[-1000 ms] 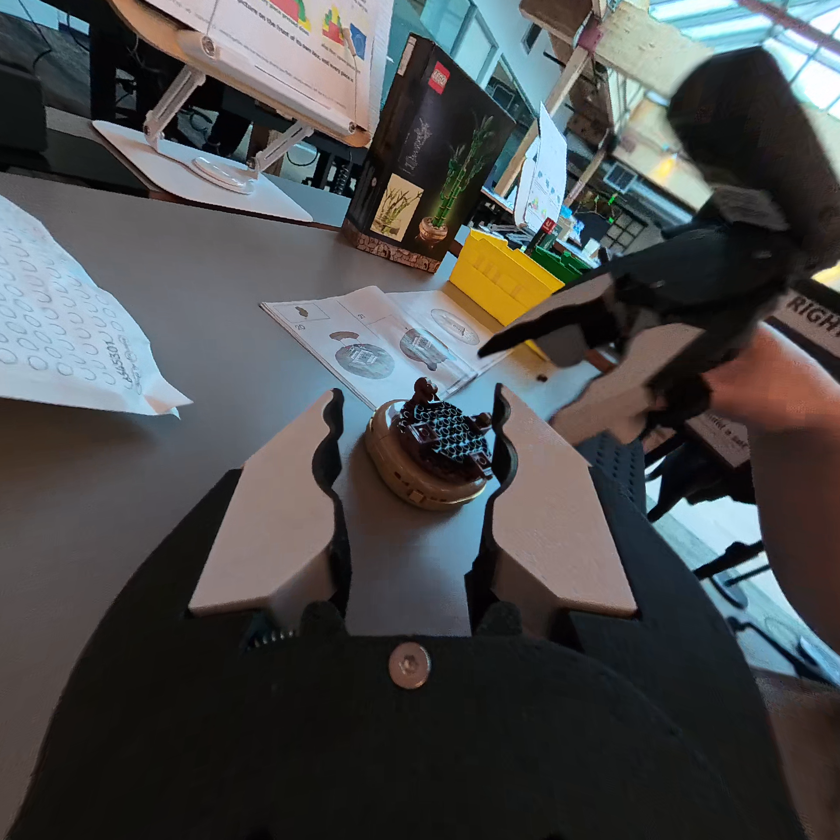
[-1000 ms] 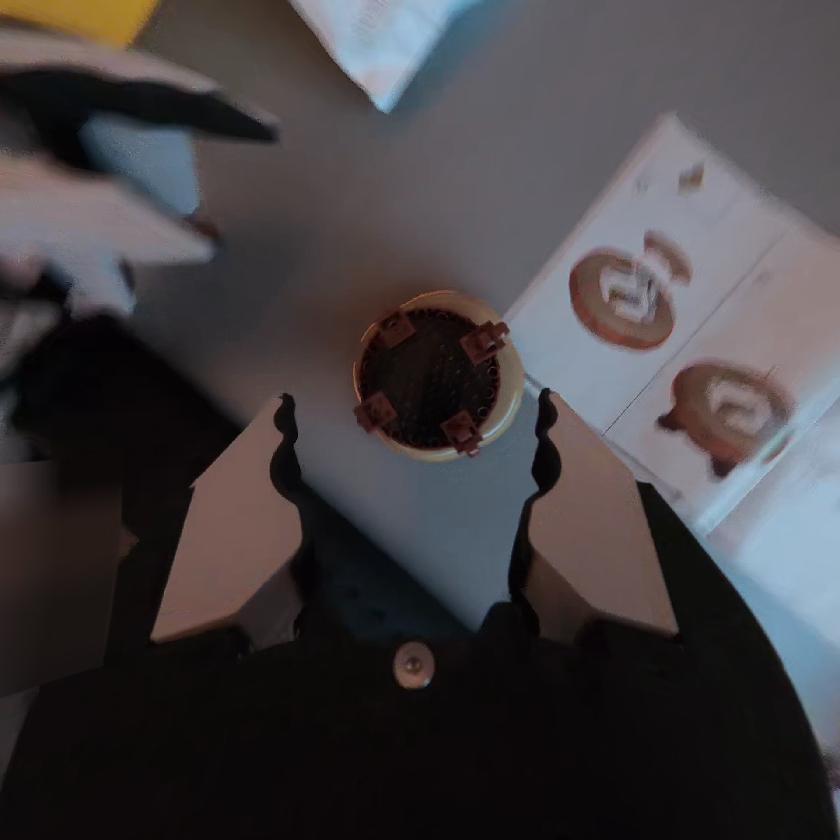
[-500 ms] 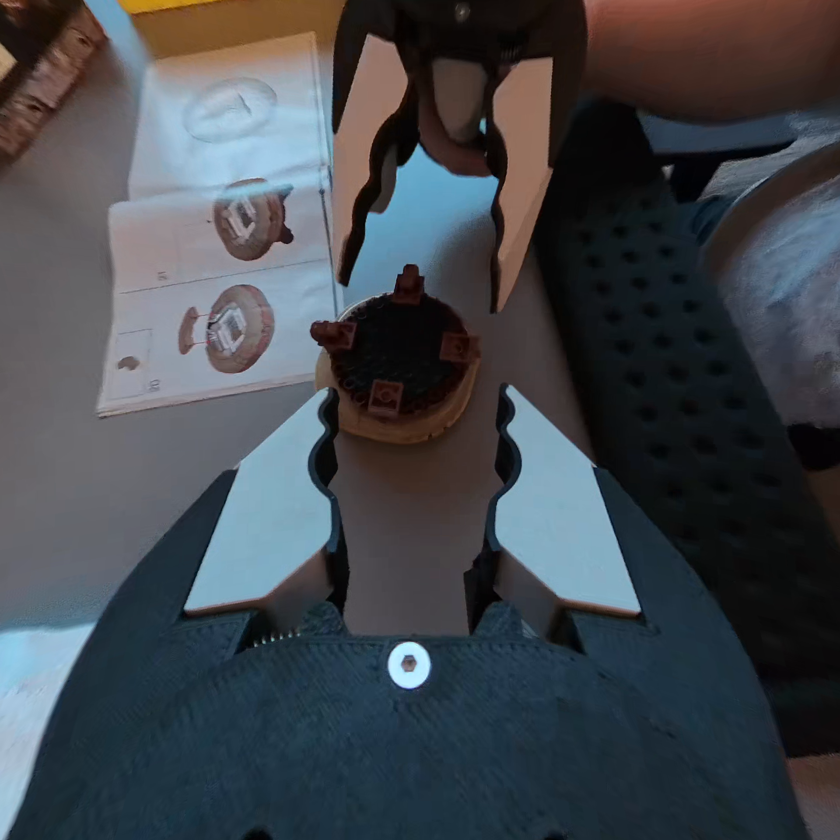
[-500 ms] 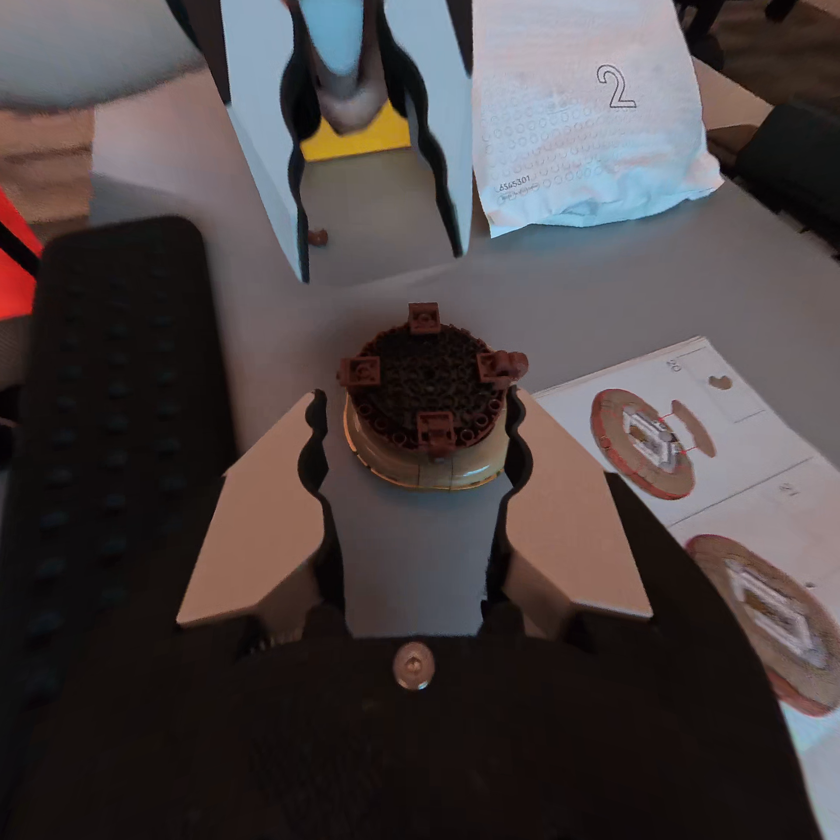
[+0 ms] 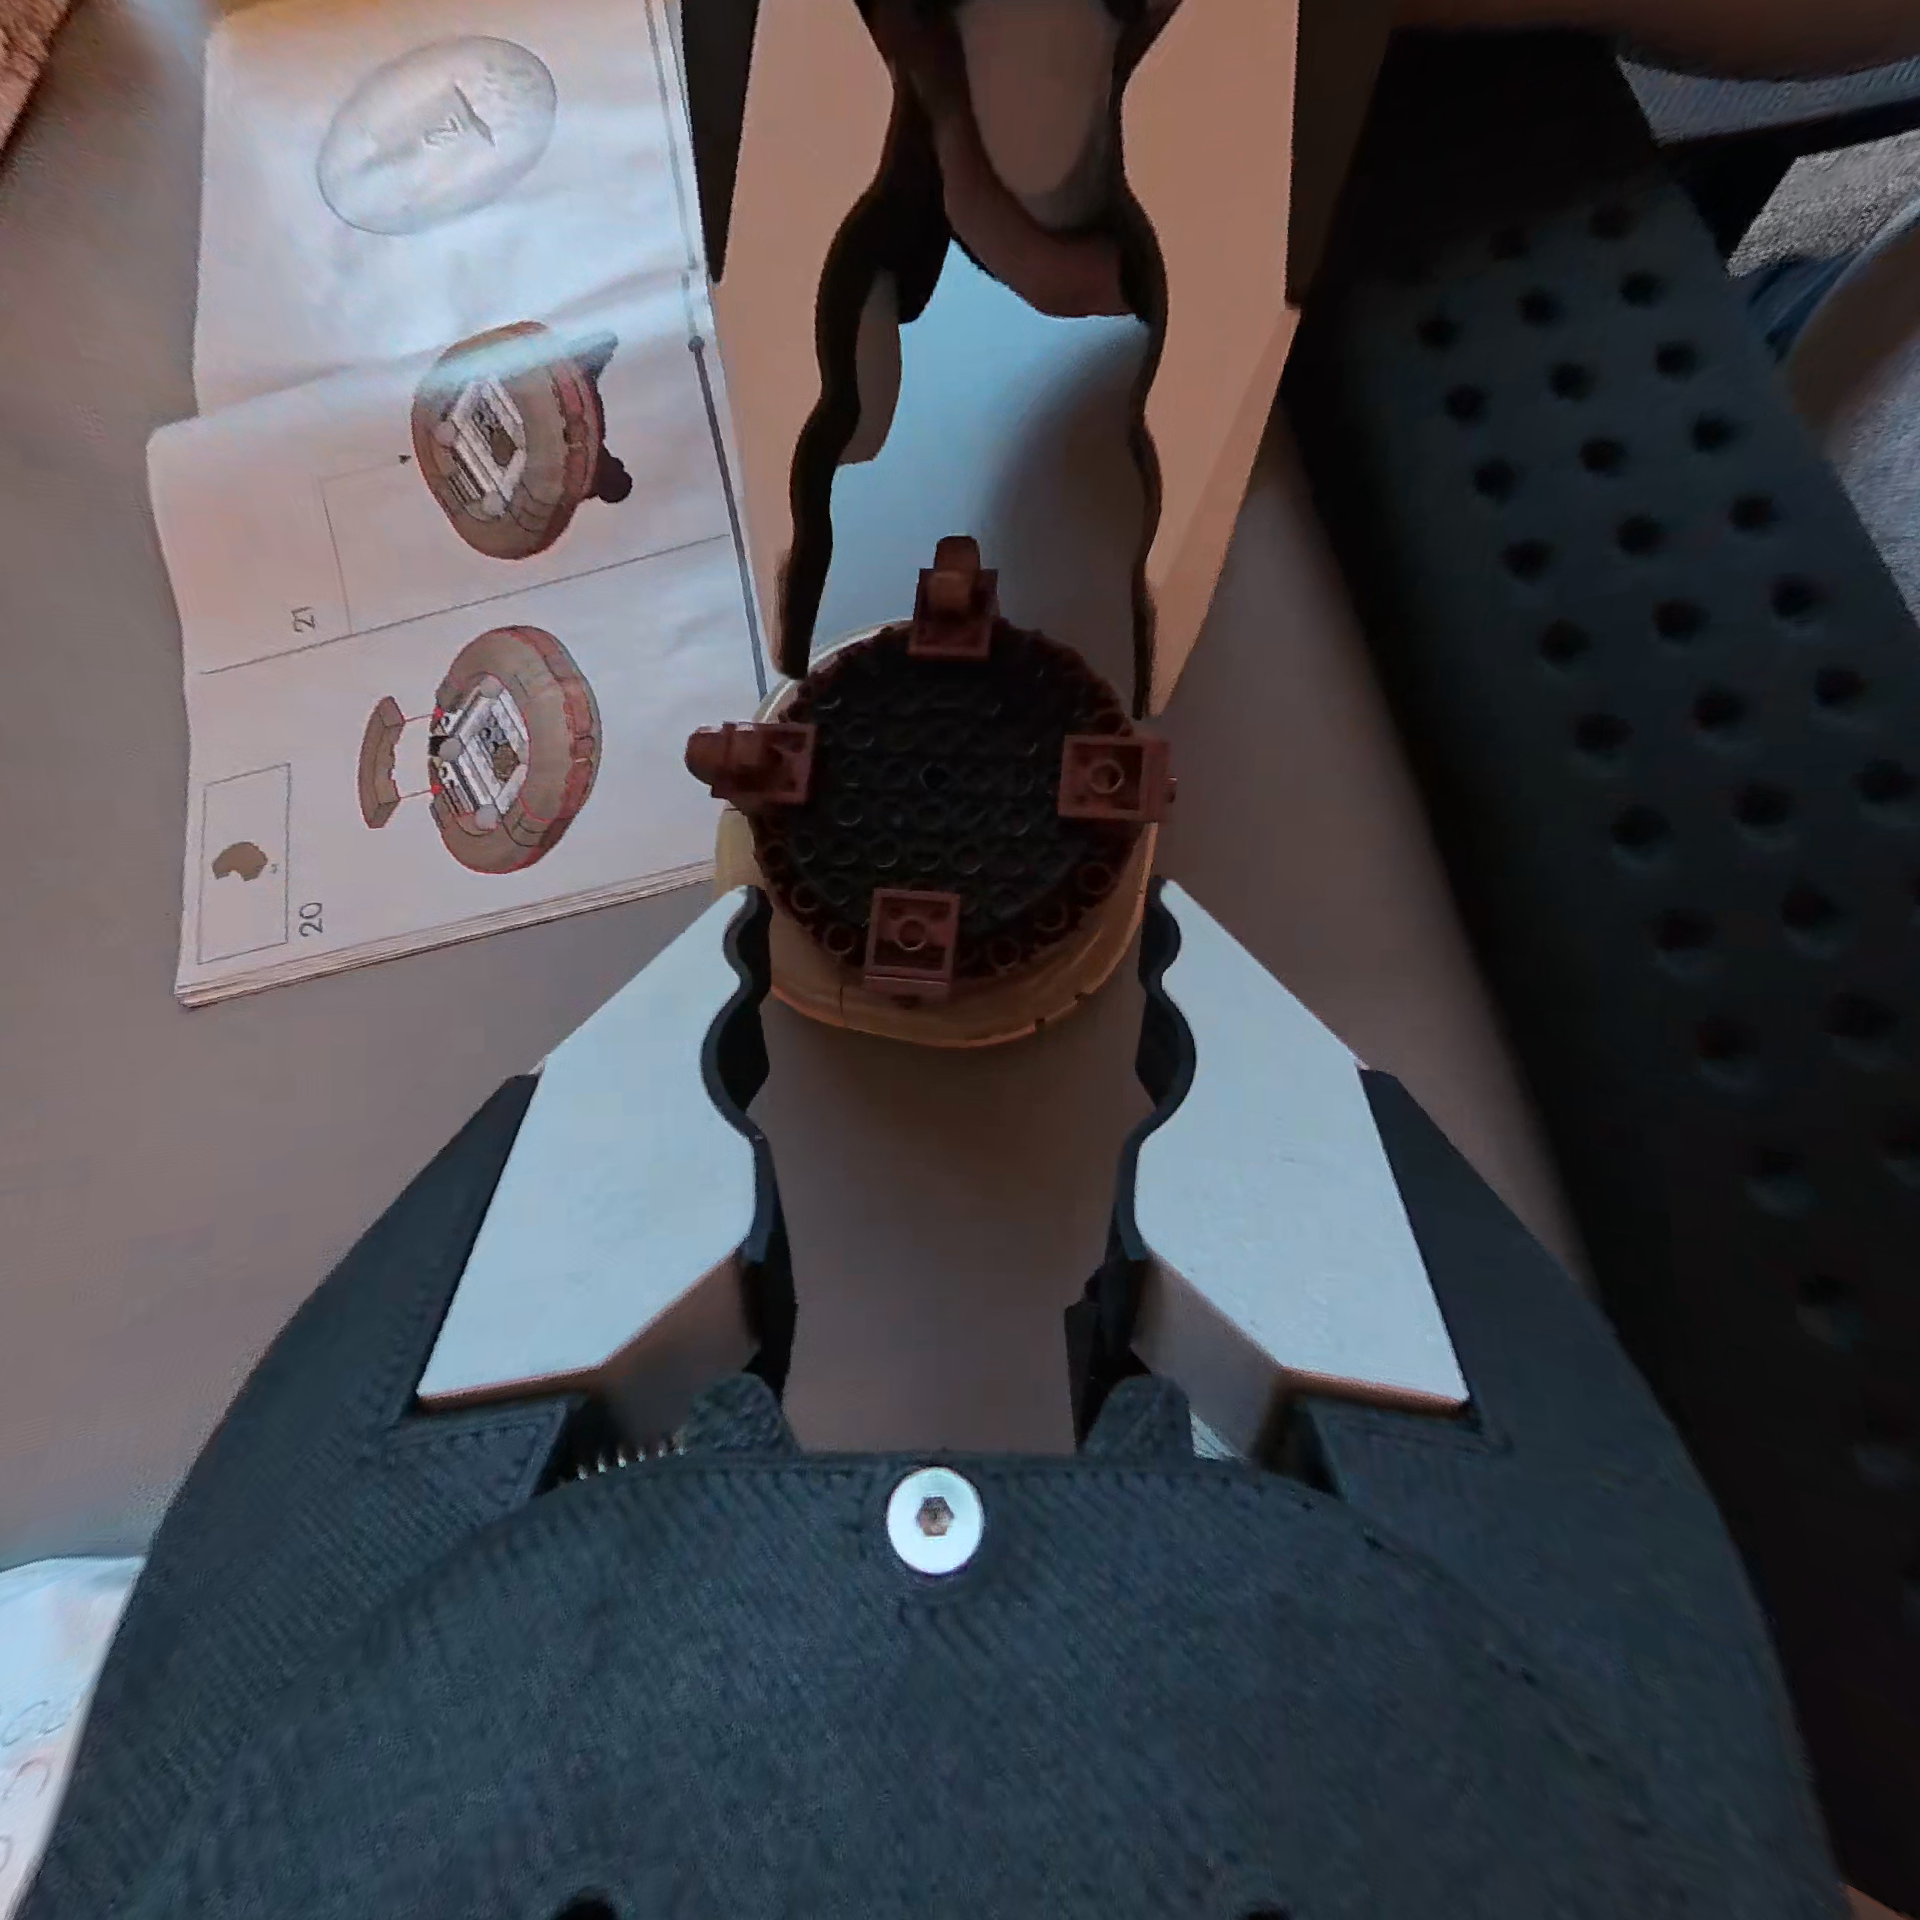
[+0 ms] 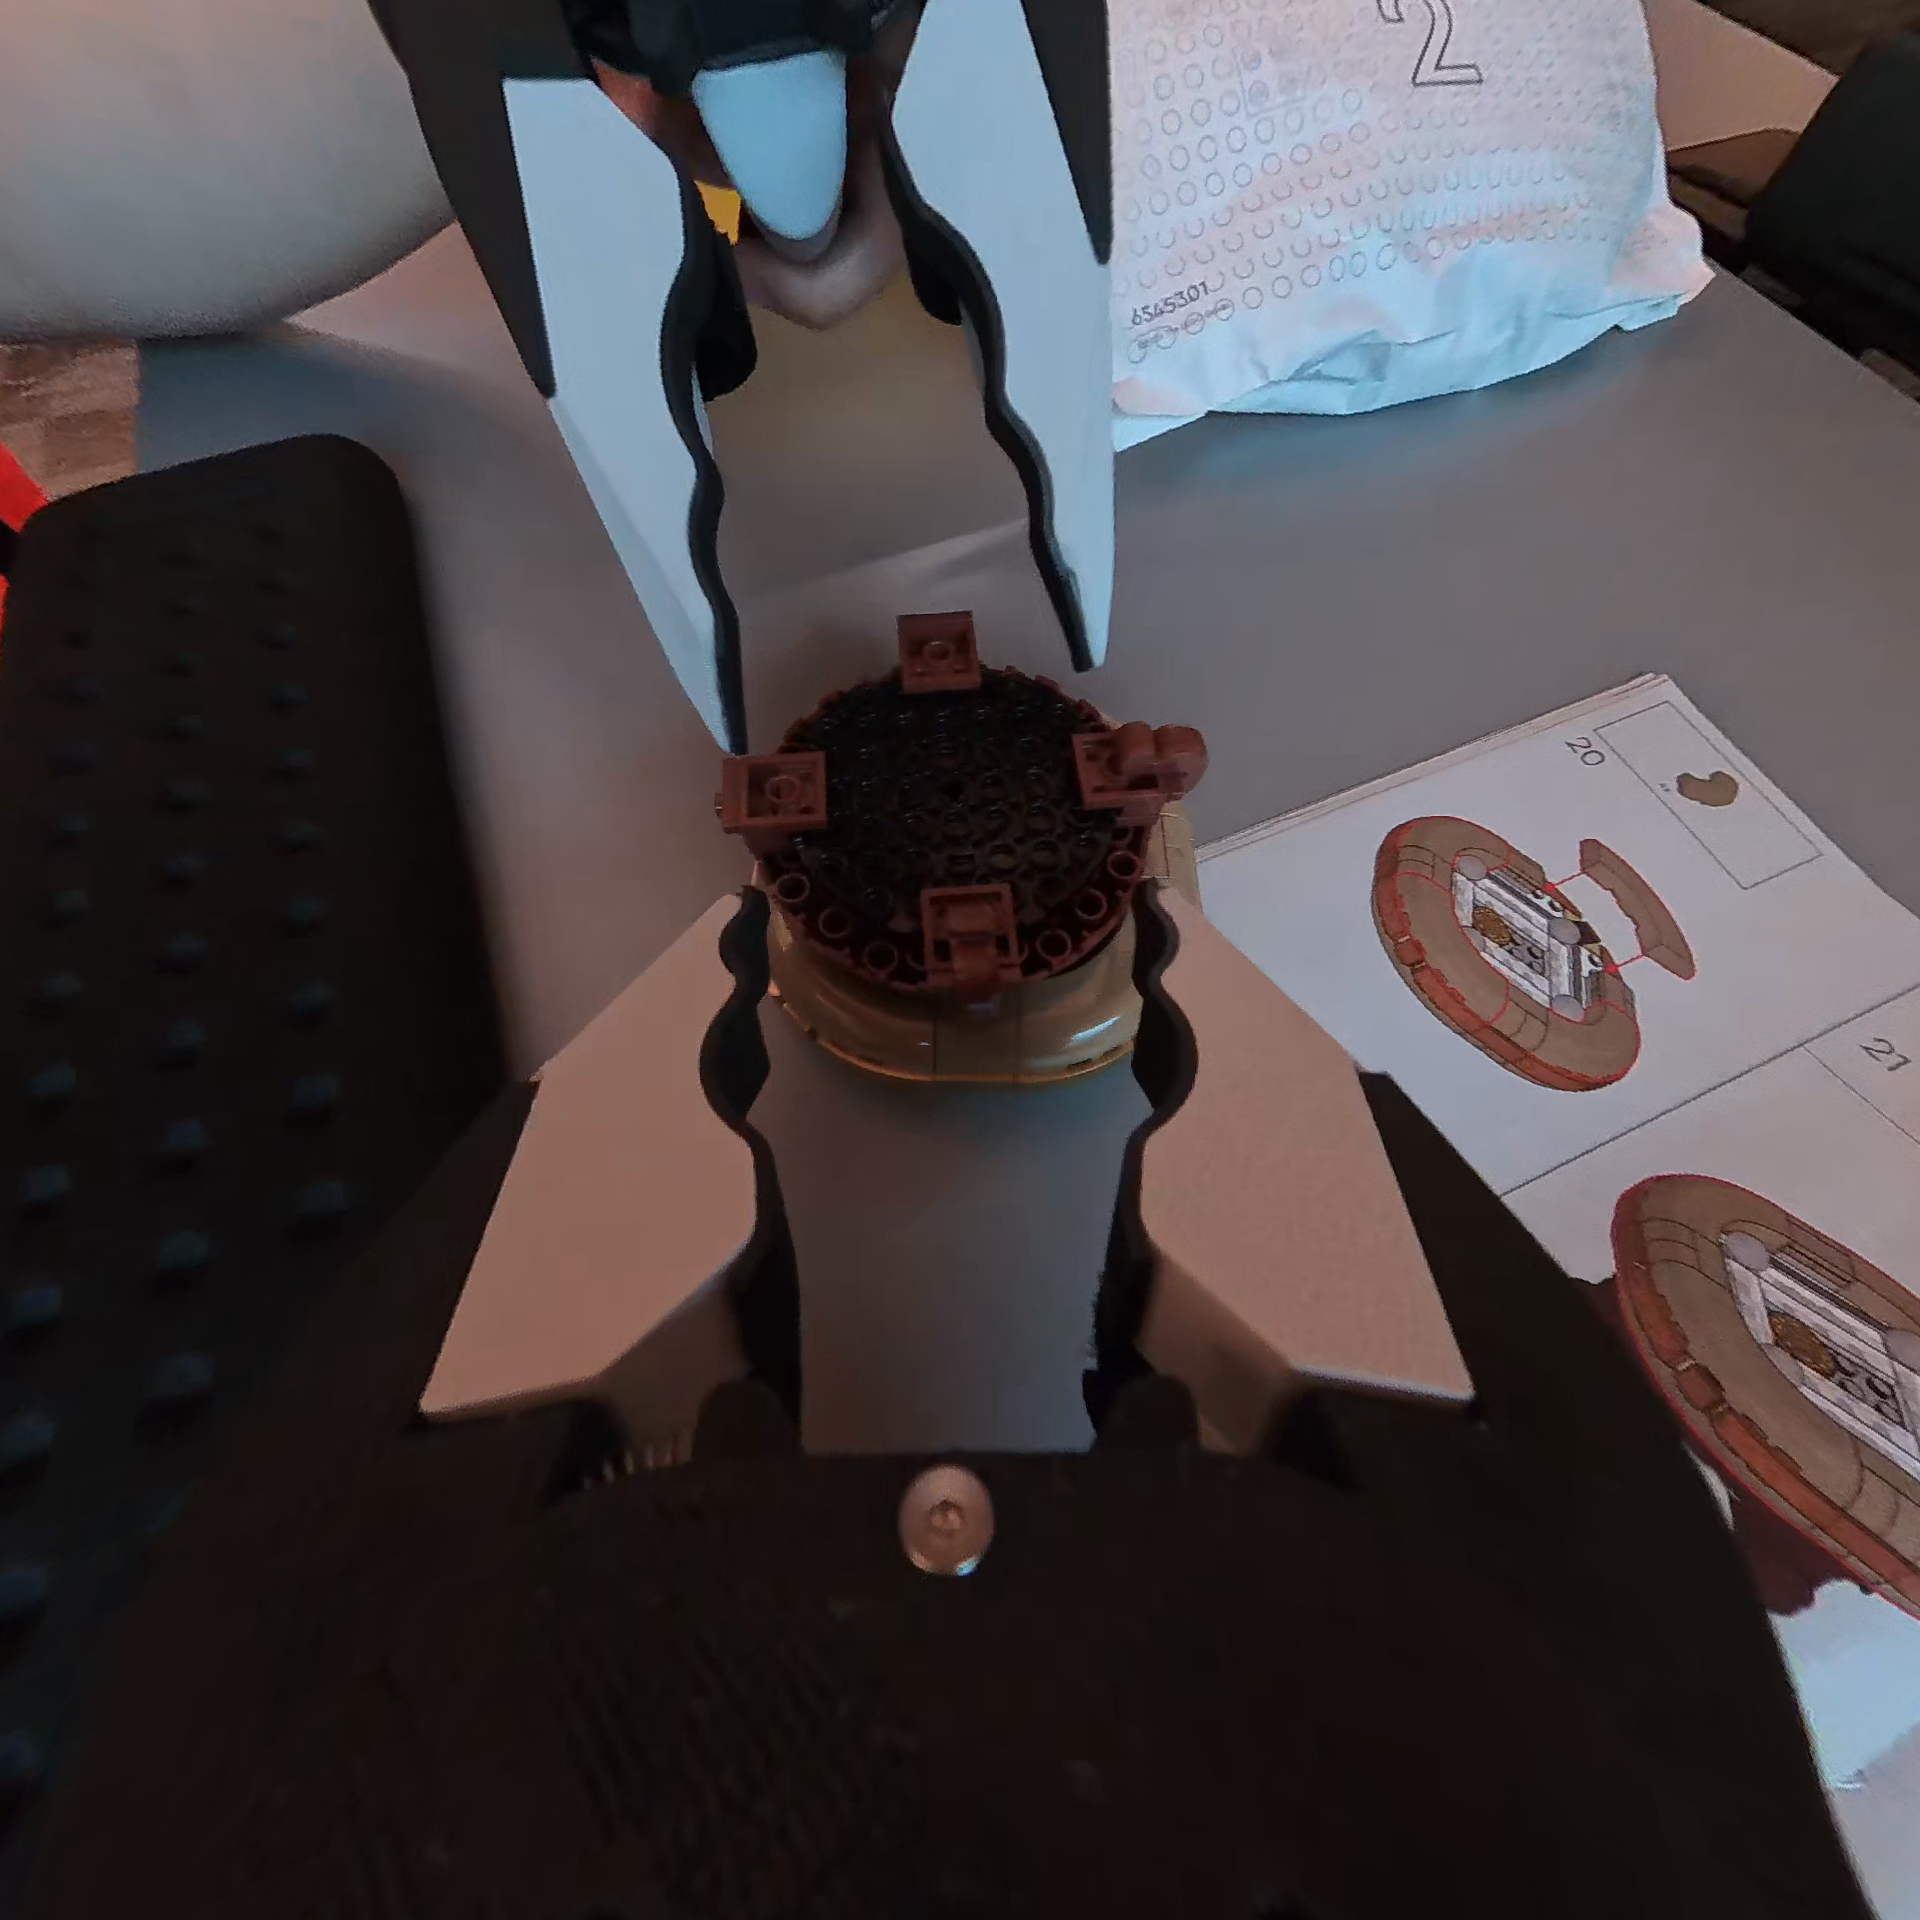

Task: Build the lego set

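1. Your lego pot point(image 5: 940, 831) is a round build: a tan curved wall below, a dark studded disc on top, and four reddish-brown bracket pieces set around the rim like compass points. Two of those brackets carry an extra small brown knob that sticks outward.
2. It stands on the grey table point(image 5: 125, 1195), flat on its base, with the studded face up. Being round, it has no long axis; its centre line runs vertically.
3. Your left gripper point(image 5: 940, 925) is spread wide, with its tips on either side of the pot's near edge; whether they touch the wall, you cannot tell.
4. Your right gripper point(image 6: 951, 925) comes in from the opposite side, also spread wide, and its tips flank the pot in the same way. The two tools face each other across the pot.
5. The open instruction booklet point(image 5: 447, 582) lies just beside the pot, to the left of your left gripper and to the right of your right one. It shows build drawings with step numbers.
6. A white paper bag point(image 6: 1382, 208) with a circle pattern and printed digits lies beyond the right gripper's tips, to the right.
7. A black perforated chair back point(image 5: 1662, 831) sits right of your left gripper.
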A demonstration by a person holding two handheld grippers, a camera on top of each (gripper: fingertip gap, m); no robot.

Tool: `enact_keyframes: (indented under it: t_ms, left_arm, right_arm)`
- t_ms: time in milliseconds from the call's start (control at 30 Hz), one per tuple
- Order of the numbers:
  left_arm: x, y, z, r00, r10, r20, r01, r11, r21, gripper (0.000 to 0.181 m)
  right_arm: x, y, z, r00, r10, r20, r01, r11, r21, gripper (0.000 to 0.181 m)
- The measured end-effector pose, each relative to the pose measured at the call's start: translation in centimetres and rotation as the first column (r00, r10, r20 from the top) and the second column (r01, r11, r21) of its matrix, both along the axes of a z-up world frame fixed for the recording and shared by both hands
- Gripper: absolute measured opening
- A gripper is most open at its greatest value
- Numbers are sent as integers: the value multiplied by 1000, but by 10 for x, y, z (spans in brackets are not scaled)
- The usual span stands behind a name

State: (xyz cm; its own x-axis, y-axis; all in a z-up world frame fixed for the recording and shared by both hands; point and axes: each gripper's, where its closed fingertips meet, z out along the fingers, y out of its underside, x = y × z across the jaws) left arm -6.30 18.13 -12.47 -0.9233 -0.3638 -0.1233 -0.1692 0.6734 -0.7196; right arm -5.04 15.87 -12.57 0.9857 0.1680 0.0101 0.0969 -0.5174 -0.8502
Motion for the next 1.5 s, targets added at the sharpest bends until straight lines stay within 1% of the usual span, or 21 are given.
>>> enact_keyframes:
  t_ms: [133, 333, 567, 767, 833, 1000, 1067, 1167, 1233, 1333, 1433, 1500]
  left_arm:
    - [2, -6, 4, 1000, -9, -9, 8, 997, -80, 62]
    - [3, -6, 1, 1000, 4, -10, -5, 997, -74, 65]
    - [4, -5, -1, 1000, -9, 9, 9, 999, -50, 60]
    - [3, -5, -2, 998, -34, -44, 32, 998, -52, 60]
    - [3, -3, -2, 998, -37, -51, 35, 999, -38, 58]
    - [3, -2, -1, 998, -20, -51, 19, 1000, -17, 59]
    - [4, -2, 1, 1000, -16, -20, 16, 1000, -20, 61]
    - [0, -2, 4, 998, -16, -62, 13, 999, -40, 65]
    - [-1, -3, 12, 997, -15, -79, 7, 996, -91, 63]
    - [1, 0, 19, 996, -2, -84, -9, 992, -125, 55]
    - [4, 5, 10, 997, 16, -81, -21, 997, -69, 55]
    - [7, 3, 6, 995, 36, -89, -43, 996, -72, 56]
  right_arm:
    - [0, 2, -1, 1000, -9, -13, 9, 1000, 0, 70]
    - [1, 2, 0, 1000, -26, -3, 26, 1000, 0, 66]
    - [2, -1, 0, 998, -53, 23, 53, 999, 3, 65]
    - [1, -2, 0, 995, -99, 1, 99, 995, -1, 64]
    - [1, -3, 0, 994, -108, 20, 108, 994, 1, 62]
    - [1, -4, 2, 995, -101, 8, 101, 995, 15, 61]
    - [1, -4, 10, 995, -95, -23, 96, 994, 56, 63]
    - [5, -3, 19, 991, -100, -84, 108, 989, 96, 62]
    - [3, -1, 19, 990, -86, -107, 96, 991, 92, 61]
    - [4, -1, 10, 995, -74, -71, 78, 996, 51, 58]
    - [1, 1, 10, 995, -58, -79, 62, 997, 50, 56]
    - [3, 1, 9, 996, -60, -73, 63, 997, 45, 55]
